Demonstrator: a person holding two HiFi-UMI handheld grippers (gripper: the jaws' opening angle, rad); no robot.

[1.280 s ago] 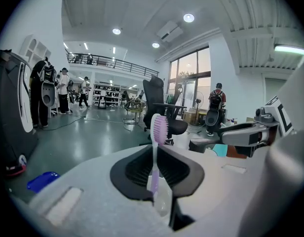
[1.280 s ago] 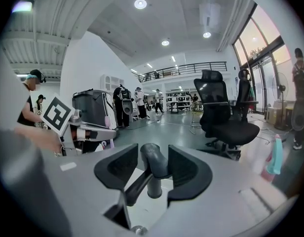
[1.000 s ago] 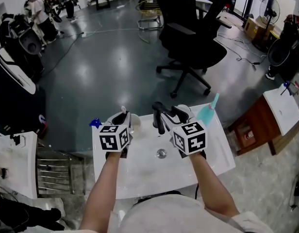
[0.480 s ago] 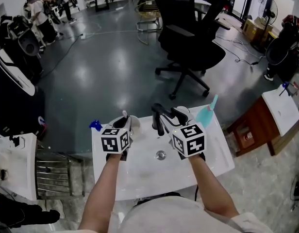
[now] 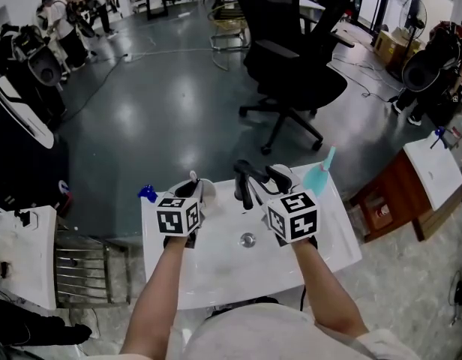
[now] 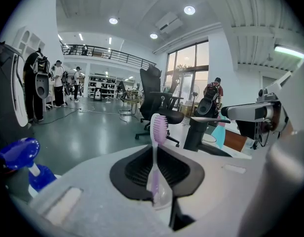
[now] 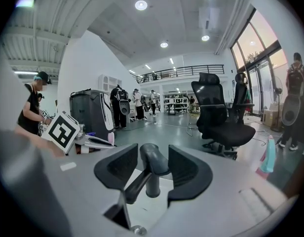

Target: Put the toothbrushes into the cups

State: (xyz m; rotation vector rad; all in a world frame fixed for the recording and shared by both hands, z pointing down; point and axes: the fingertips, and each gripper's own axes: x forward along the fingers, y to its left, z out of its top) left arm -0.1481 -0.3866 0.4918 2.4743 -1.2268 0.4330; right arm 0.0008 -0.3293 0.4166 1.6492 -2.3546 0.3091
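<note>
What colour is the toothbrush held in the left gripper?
The toothbrush is pale purple, bristles and handle alike. It shows best in the left gripper view.

Head view overhead, gripper views close, sharing faucet (image 7: pixel 152 162)

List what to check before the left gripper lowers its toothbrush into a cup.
1. Hold on the brush: ok. The left gripper has its jaws shut on the purple toothbrush, bristles up.
2. Cup within reach: ok. In the head view a white cup sits right at that gripper's front.
3. Brush lined up over the cup's mouth: cannot tell; the gripper covers it.
4. Spray bottle out of the way: ok. The blue spray bottle stands off to the left.
5. Right gripper free: ok. The right gripper has its jaws apart, with only the black faucet seen between them.
</note>
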